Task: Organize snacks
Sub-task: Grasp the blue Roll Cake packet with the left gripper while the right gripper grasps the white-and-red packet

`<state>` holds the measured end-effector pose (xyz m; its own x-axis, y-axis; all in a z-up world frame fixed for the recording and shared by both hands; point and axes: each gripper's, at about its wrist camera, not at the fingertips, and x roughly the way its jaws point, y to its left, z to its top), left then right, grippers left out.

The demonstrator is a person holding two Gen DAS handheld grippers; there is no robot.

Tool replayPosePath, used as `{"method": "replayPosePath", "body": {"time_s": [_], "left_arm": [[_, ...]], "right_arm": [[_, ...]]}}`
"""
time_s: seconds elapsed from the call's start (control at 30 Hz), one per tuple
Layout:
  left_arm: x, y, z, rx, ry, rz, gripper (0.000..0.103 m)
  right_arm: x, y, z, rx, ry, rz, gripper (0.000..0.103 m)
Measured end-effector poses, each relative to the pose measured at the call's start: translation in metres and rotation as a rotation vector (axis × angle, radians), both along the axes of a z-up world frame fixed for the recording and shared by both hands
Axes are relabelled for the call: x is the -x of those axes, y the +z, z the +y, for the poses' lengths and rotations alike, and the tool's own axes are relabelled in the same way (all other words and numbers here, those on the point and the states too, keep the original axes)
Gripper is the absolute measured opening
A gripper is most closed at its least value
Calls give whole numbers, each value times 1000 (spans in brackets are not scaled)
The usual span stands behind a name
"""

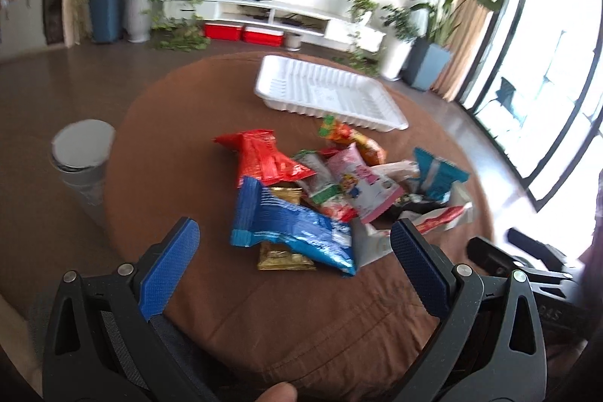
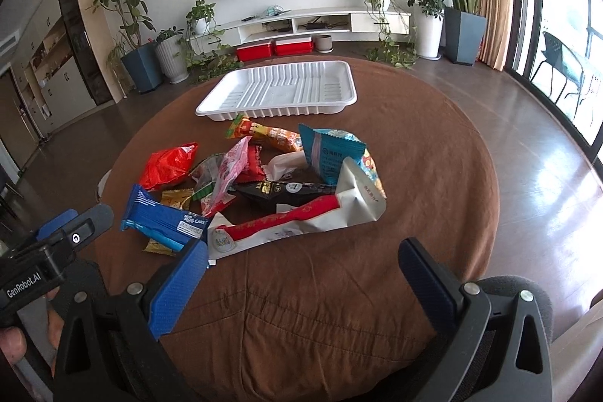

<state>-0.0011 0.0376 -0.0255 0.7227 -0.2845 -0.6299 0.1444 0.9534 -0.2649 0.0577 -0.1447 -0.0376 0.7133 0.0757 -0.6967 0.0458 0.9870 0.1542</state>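
Here, the left gripper [image 1: 296,238] has its blue-padded fingers [image 1: 169,270] spread wide and holds nothing; it hangs just above the blue shiny snack packet [image 1: 297,228]. The right gripper [image 2: 303,257] is wide apart too, empty, near the white and red foil pouch [image 2: 301,217]. The snack pile sits on the round brown cloth table [image 2: 339,307]. The white ridged plastic tray [image 2: 279,91] lies behind, maybe touching an orange packet [image 2: 271,134].
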Motion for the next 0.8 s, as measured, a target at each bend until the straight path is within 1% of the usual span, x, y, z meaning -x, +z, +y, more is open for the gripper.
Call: {"method": "replayPosePath", "body": {"time_s": [0.03,0.07,0.13,0.17,0.2,0.23,0.3,0.33,0.37,0.4,0.43,0.47,0.5,0.53,0.6,0.63,0.67,0.7,0.73,0.77,0.8], "left_arm": [[2,0,4,22,-15,-8,103],[2,0,7,26,-17,-13,103],[8,-2,9,-7,-2,4,103],[7,-3,8,-32,-11,41,103],[5,-8,5,-64,-26,102,103],[4,-11,3,-88,-14,133,103],[4,-11,4,-93,-2,117,103],[2,-11,3,-92,-26,116,103],[-2,-12,1,-110,-55,121,103],[-6,-11,-3,-144,-99,110,103],[-9,-8,-7,-201,-143,87,103],[-12,-5,-13,-278,-184,62,103],[-16,-3,-19,-375,-234,34,103],[-19,0,-26,-454,-295,9,103],[-18,3,-37,-589,-453,-39,103],[-18,2,-42,-640,-520,-53,103],[-15,0,-49,-689,-611,-64,103],[-16,-4,-55,-733,-671,-75,103],[-15,-9,-62,-779,-744,-76,101],[-15,-13,-68,-802,-798,-70,94],[-14,-17,-72,-825,-855,-58,90]], "right_arm": [[2,-1,-3,-33,4,-6,103],[4,-1,-7,-60,6,-14,103],[9,-3,-13,-119,10,-37,103],[11,-2,-16,-143,13,-50,103],[15,-2,-18,-162,21,-66,103],[15,0,-20,-170,29,-75,103],[15,-3,-21,-158,39,-66,103],[16,-5,-21,-157,44,-55,103],[16,-8,-22,-162,48,-40,101],[17,-13,-23,-178,56,-20,97],[14,-12,-25,-193,65,-5,95],[13,-14,-27,-207,78,11,91],[14,-16,-27,-220,87,21,87],[12,-17,-28,-227,89,27,86],[12,-19,-30,-236,101,31,84],[11,-20,-31,-234,105,30,84],[9,-22,-31,-230,109,30,84],[12,-23,-31,-231,115,30,84],[10,-24,-31,-232,121,33,84],[10,-24,-32,-233,127,36,84],[11,-24,-32,-233,131,40,84]]}}
